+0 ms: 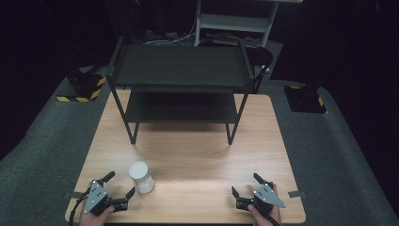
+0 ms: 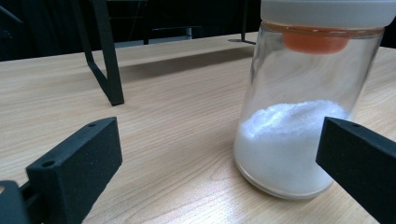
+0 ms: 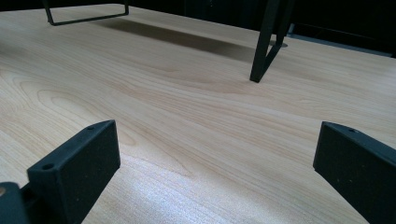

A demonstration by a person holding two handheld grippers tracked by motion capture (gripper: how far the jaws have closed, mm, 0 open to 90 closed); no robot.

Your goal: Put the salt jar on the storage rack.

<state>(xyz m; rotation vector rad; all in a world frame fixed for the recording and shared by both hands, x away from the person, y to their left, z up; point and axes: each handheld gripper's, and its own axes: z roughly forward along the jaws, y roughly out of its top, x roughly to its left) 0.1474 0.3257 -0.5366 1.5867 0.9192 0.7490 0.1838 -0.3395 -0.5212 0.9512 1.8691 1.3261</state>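
High view first — where is the jar?

— It stands upright on the wooden desk, near the front edge, well in front of the black shelf rack and off towards that rack's left leg. It has a white lid and clear glass sides.

— And the grippers, relative to the jar?

— The left gripper sits just beside the jar, slightly nearer the front edge; one jaw points past the jar's left side and the other ends close to its base. Its jaws are spread wide with nothing pinched between them. The right gripper is well apart from the jar, at about the same depth on the desk, and its jaws also stand wide apart, holding nothing.

— What does the left gripper view add?

— The jar stands ahead of the left gripper, over towards one jaw and not touched by it. White powder fills roughly the lower half, and an orange part sits under the lid. One leg of the rack stands farther back than the jar.

— And the right gripper view?

— Bare wood grain lies between the spread jaws of the right gripper, with a rack leg beyond.
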